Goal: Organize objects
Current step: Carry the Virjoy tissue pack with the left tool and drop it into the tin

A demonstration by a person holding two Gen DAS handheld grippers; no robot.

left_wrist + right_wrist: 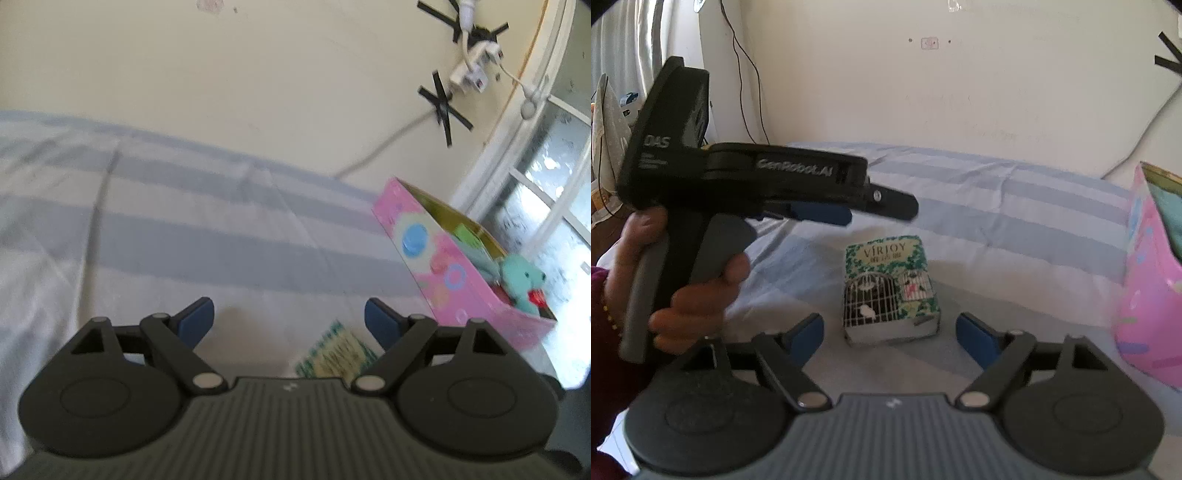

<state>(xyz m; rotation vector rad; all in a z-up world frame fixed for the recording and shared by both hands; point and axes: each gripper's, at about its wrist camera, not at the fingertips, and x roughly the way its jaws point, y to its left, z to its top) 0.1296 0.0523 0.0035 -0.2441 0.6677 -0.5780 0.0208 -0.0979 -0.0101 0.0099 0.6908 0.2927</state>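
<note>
Fingers wide on both grippers, nothing between. Landmark: pink box [1148, 295] on striped bed [997, 192]. Right gripper [889, 328] faces tissue pack [891, 290], left of box. Left gripper [289, 320] above pack. Straddle pack's sides squarely, close firmly, lift over box wall beside teal bear [522, 282].

Soft window daylight, motion blur, fisheye-warped edges.
</note>
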